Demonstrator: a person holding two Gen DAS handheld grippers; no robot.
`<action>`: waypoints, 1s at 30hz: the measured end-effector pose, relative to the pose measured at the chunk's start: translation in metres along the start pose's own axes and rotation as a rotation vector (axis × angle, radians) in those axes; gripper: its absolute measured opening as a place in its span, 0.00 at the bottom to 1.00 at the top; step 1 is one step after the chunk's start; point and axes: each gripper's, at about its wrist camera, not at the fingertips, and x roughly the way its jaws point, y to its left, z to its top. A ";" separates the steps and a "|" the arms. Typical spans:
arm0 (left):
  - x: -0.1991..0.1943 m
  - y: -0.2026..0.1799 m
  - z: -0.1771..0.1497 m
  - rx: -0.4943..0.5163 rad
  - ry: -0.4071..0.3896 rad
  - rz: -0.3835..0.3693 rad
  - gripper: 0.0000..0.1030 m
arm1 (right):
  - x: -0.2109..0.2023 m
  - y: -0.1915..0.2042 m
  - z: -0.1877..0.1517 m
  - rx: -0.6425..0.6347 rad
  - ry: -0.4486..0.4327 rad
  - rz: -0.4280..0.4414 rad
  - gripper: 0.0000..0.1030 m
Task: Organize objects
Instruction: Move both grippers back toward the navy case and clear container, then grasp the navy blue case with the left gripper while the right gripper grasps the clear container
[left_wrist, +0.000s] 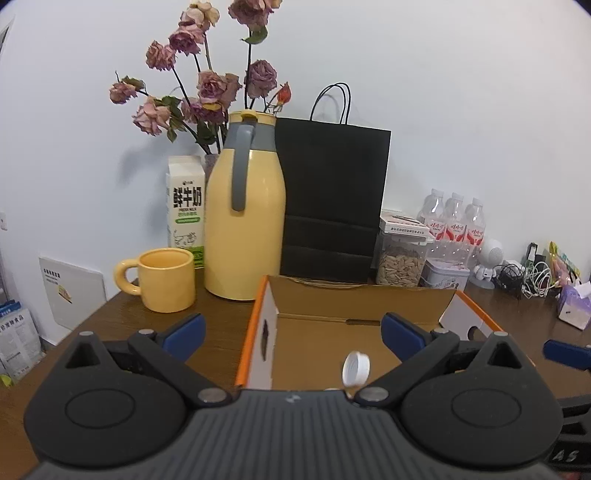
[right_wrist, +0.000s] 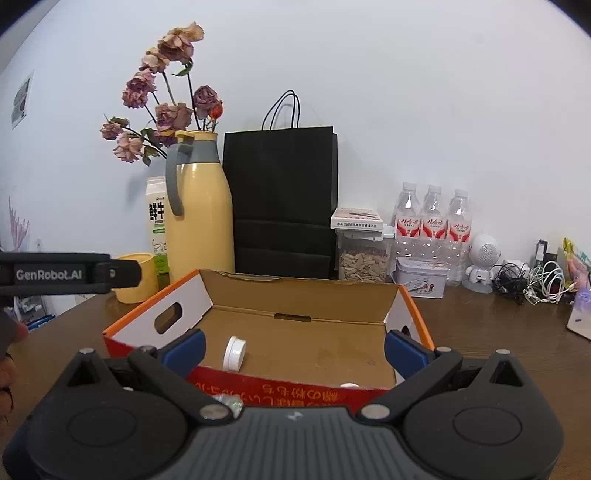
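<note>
White cap (right_wrist: 235, 353) in box (right_wrist: 295, 295), perhaps just ahead of gaping right gripper (right_wrist: 293, 345).

I see a cardboard box (right_wrist: 303, 332): brown inside, white side walls, orange rim, red front with yellow characters. White cap (right_wrist: 235, 352) in it. Yellow jug (left_wrist: 245, 218) with grey handle and collar, yellow mug (left_wrist: 166, 278), black paper bag (left_wrist: 332, 199), dried pink-purple roses (left_wrist: 207, 85). Surface (left_wrist: 122, 314) dark brown woodgrain. Jaws have blue pads (left_wrist: 184, 332).
</note>
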 end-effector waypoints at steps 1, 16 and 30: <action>-0.004 0.002 0.000 0.003 0.002 0.001 1.00 | -0.005 0.000 0.000 -0.001 -0.001 0.002 1.00; -0.055 0.026 -0.024 0.055 0.080 0.024 1.00 | -0.065 -0.013 -0.032 0.004 0.048 -0.001 1.00; -0.070 0.053 -0.058 0.079 0.240 0.056 1.00 | -0.083 -0.027 -0.064 0.031 0.121 -0.011 1.00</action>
